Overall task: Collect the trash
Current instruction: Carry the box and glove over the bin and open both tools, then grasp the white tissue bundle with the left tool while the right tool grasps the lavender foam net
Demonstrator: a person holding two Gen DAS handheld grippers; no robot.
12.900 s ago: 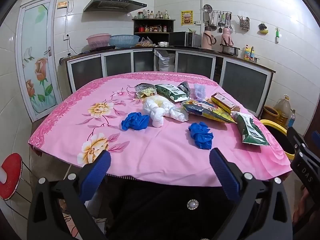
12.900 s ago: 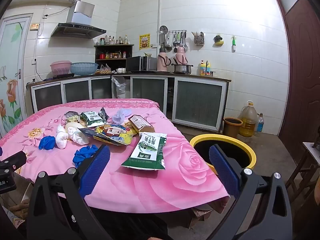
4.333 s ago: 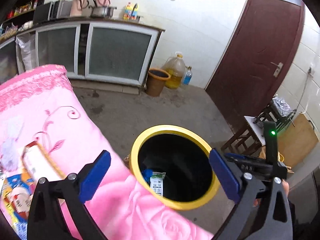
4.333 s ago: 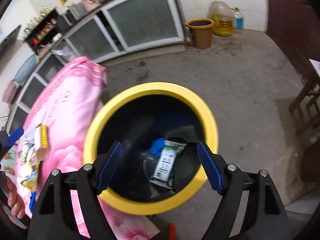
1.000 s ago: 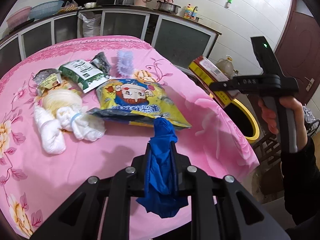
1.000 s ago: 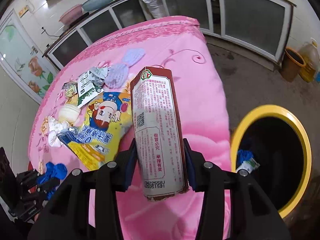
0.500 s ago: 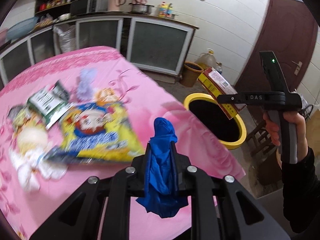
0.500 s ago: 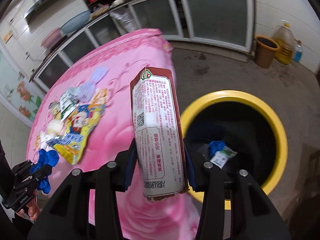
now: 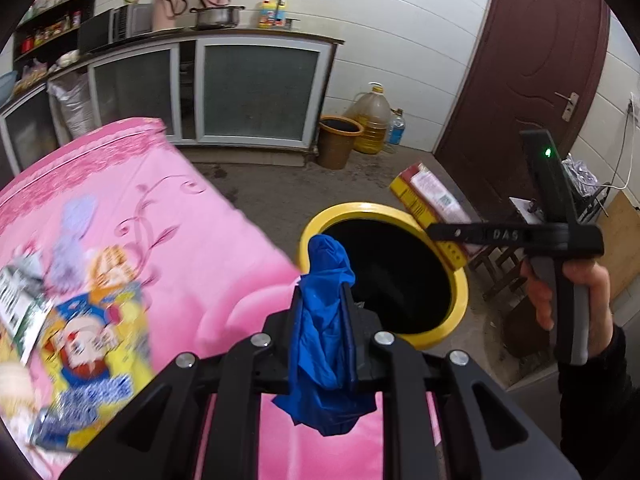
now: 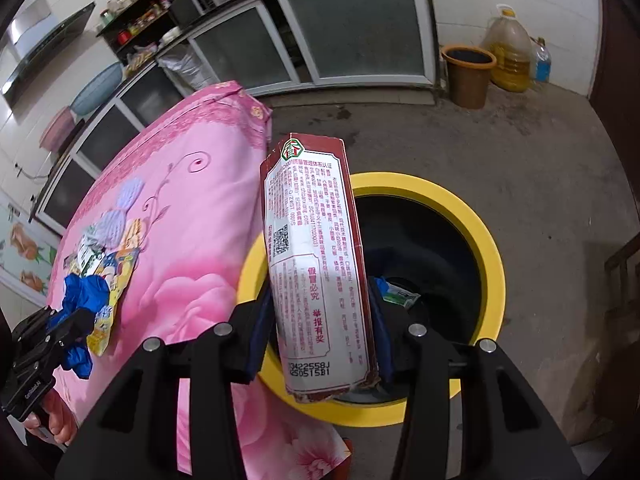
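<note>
A: What's left on the table (image 9: 224, 240)?

B: Wrappers (image 9: 92, 344) at lower left. Left tool (image 9: 323, 320) pinches a blue glove (image 9: 324, 344); right tool (image 10: 320, 336) clamps a box (image 10: 316, 264) over the bin (image 10: 490, 248) (some trash already inside).

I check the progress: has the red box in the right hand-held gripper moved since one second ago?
Yes. The red box, held by the right hand-held gripper, was over the pink tablecloth before; now it hangs at the yellow bin.
</note>
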